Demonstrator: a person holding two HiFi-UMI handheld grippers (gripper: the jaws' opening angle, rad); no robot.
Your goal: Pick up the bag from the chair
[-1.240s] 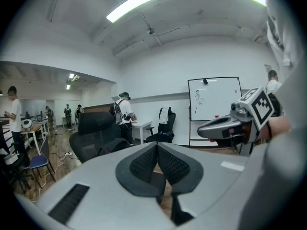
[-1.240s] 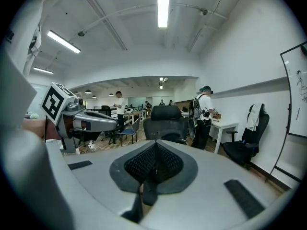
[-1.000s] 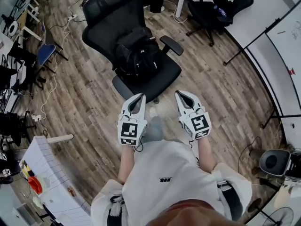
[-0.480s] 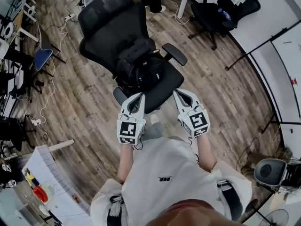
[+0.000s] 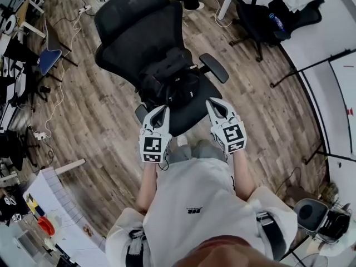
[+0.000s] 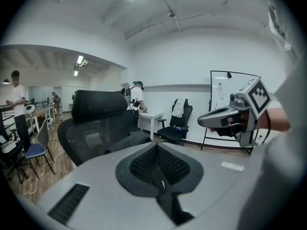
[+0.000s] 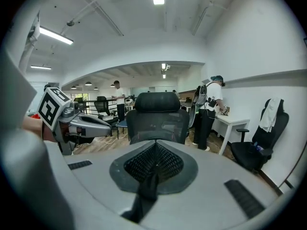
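Observation:
A black bag (image 5: 169, 83) lies on the seat of a black mesh office chair (image 5: 130, 29) at the top centre of the head view. My left gripper (image 5: 161, 111) hovers at the seat's front edge, just short of the bag, its jaws together and empty. My right gripper (image 5: 213, 104) is level with it beside the right armrest (image 5: 214, 67), also shut on nothing. In the left gripper view, my left gripper (image 6: 157, 145) faces the chair's backrest (image 6: 96, 123). In the right gripper view, my right gripper (image 7: 156, 142) points at the chair (image 7: 158, 116). The jaws hide the bag in both gripper views.
A second black chair (image 5: 261, 21) stands at the back right, a blue chair (image 5: 47, 60) and floor cables at the left. A whiteboard stand (image 5: 311, 65) is on the right, a white cabinet (image 5: 55, 204) lower left. A person (image 7: 211, 114) stands at a white desk.
The chair and bag have come closer and now sit straight ahead. Both grippers have advanced from over the floor to the seat's front edge, still shut.

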